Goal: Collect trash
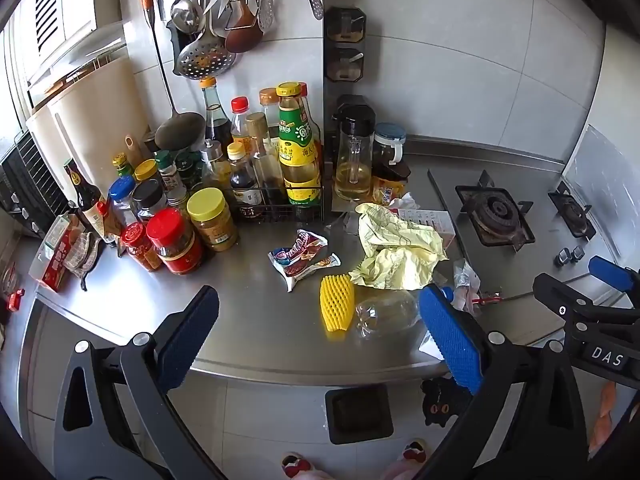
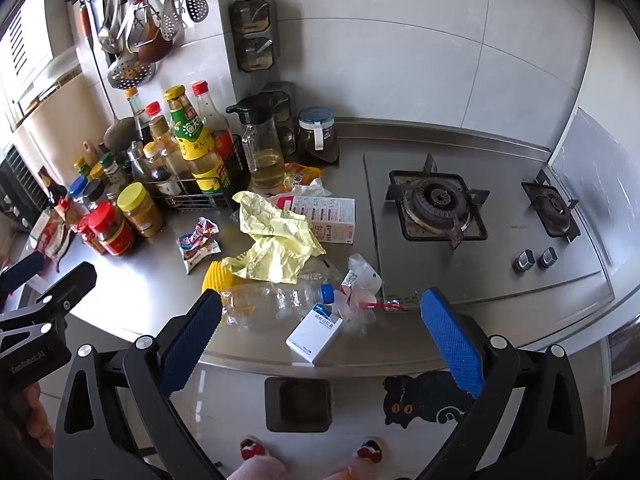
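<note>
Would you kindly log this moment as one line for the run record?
phase: pre-grasp | left hand-held gripper: open, empty | right hand-held gripper: open, empty | trash on counter: plastic bottle, yellow paper, white box

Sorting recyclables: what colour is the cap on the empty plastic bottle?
Blue cap, clearest in the right wrist view.

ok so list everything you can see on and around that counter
crumpled paper: one, pale yellow, counter middle
plastic bottle: one, clear with blue cap, lying near front edge
foam fruit net: one, yellow, beside the bottle
snack wrapper: one, red and white, left of the paper
small box: one, white and blue, front edge
carton: one, white and red, behind the paper
condiment bottles and jars: many, mixed, back left
gas stove: two burners, right
bin: one, dark, floor below
left gripper: open, blue fingers
right gripper: open, blue fingers
</note>
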The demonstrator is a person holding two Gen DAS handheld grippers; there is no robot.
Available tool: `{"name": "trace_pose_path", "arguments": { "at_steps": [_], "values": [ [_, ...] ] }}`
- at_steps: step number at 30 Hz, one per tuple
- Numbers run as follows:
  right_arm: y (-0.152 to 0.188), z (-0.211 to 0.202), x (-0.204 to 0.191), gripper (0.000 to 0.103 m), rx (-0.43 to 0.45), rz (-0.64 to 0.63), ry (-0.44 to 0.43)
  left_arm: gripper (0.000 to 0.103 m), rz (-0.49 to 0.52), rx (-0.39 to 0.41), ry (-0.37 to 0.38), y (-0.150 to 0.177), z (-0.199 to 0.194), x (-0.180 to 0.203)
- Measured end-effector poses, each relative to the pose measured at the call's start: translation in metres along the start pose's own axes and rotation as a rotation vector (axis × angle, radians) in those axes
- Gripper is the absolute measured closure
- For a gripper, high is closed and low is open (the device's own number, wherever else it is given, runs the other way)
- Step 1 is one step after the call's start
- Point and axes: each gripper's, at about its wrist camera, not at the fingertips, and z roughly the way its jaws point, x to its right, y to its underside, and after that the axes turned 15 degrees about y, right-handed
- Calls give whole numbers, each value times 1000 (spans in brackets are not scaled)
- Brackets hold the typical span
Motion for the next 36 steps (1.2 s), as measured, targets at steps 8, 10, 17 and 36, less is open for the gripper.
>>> {"name": "trace_pose_path", "arguments": {
  "at_steps": [8, 10, 17, 36],
  "values": [
    [-2, 0, -1, 3, 9, -6, 7, 8, -5, 3, 7, 0, -2, -4],
    [2, -3, 0, 3, 11, -3, 9, 8, -2, 4, 3, 1, -4, -1],
    [3, -4, 0, 3, 12, -6, 11, 8, -2, -5, 1, 1, -2, -1],
    [2, -6, 2, 3, 15, -8, 16, 8, 4, -1, -1, 1, -3, 2]
  ]
}}
